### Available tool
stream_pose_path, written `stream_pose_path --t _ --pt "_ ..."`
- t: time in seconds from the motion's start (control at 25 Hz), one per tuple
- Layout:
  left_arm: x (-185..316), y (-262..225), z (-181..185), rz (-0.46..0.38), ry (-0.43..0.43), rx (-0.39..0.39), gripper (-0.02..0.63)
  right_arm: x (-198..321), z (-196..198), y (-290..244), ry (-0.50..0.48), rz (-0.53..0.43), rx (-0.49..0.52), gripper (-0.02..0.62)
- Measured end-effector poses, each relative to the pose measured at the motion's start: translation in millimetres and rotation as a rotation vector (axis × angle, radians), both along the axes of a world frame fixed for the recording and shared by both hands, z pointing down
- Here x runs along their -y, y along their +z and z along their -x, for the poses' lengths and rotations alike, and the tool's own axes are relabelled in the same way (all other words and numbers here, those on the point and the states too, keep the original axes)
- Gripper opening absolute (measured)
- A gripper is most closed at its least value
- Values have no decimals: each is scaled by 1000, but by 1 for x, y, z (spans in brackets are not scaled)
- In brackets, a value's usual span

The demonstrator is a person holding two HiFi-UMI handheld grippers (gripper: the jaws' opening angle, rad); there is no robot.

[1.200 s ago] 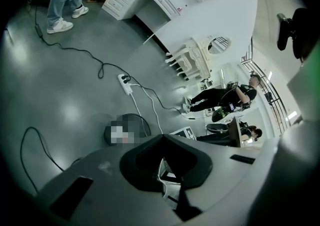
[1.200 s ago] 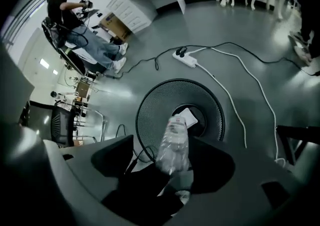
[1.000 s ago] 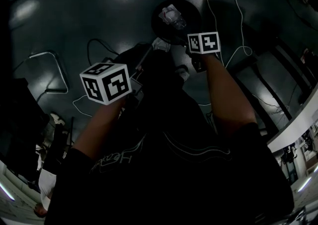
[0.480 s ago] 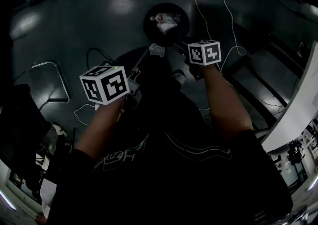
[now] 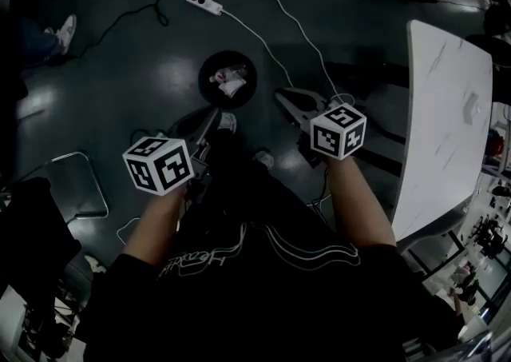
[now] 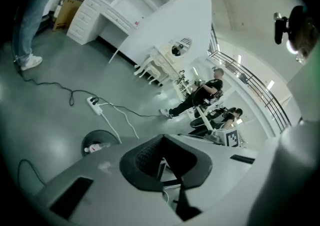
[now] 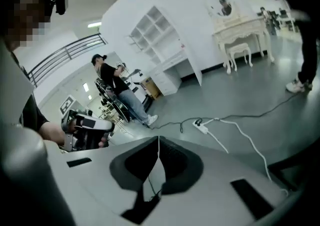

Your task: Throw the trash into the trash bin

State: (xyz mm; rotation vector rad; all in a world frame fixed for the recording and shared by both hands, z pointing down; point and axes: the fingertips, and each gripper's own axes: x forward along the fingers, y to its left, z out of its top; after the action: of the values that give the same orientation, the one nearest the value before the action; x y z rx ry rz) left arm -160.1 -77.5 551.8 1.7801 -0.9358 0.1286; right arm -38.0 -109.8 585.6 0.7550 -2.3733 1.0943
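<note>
Trash [image 5: 230,77] is gripped by neither tongs: the left tongs [image 6: 162,137] are pressed together empty, and the right tongs [image 7: 158,139] have just been closed on nothing. It is seen farther off, inside the black bin [image 5: 204,85] on the floor [image 5: 120,49].

I log the head view as high up, facing steeply down at the floor [image 5: 120,49], well above the trash bin [image 5: 227,79]. The left and right gripper views each look out over their own jaws across the room. All three share the power strip [image 5: 204,3]. Head and left also share the bin.
</note>
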Motion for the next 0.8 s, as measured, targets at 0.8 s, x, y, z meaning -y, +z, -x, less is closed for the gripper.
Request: stream_pose_path --t 0.8 --pt "-92 -333 -284 -621 617 -197 5 -164 -253 -347 348 -643 -102 38"
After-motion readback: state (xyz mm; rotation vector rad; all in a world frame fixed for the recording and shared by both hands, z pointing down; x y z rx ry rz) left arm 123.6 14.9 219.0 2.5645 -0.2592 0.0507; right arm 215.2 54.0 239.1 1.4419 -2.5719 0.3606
